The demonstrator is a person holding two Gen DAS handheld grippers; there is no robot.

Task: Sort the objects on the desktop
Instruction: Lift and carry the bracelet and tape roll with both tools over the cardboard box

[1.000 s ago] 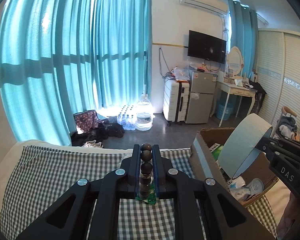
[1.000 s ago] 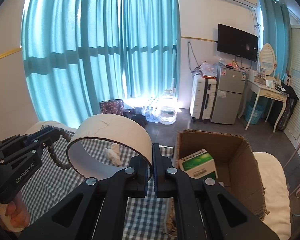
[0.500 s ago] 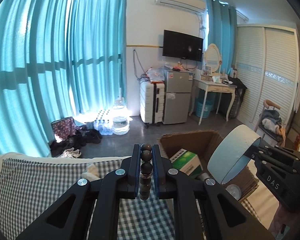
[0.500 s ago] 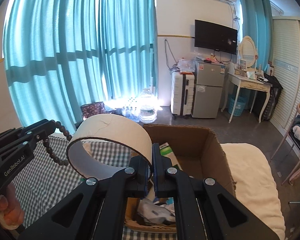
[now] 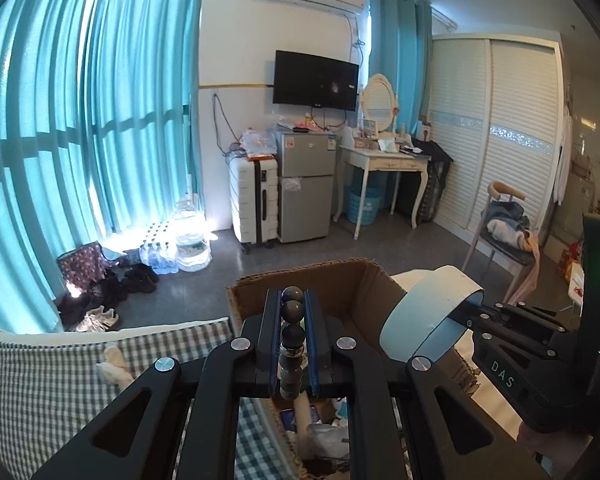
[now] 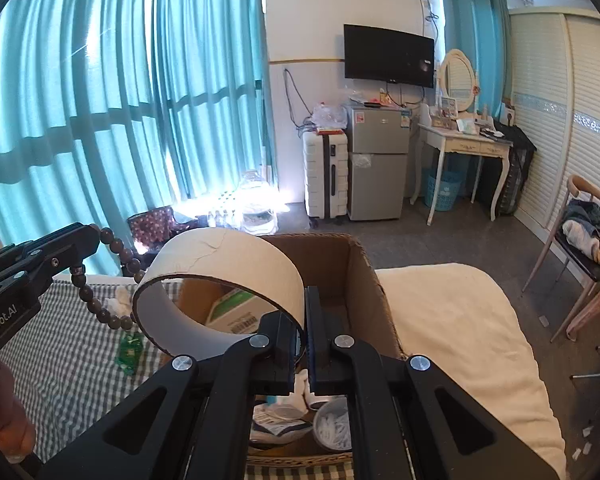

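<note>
Now we pinch a bead string (image 5: pixel 291 344) in our left gripper (image 5: pixel 292 320) jaws and a tape roll (image 6: pixel 220 280) rim in our right gripper (image 6: pixel 304 320) jaws; the box (image 6: pixel 359 280) sits just beyond and below both.

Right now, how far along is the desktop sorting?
Done: the cardboard box already holds a green-and-white carton and other small items. In hand: the left hand-held gripper grips a bead bracelet, the right hand-held gripper a tape ring, both at the box. Left: a green packet and crumpled tissue on the checked cloth.
</note>
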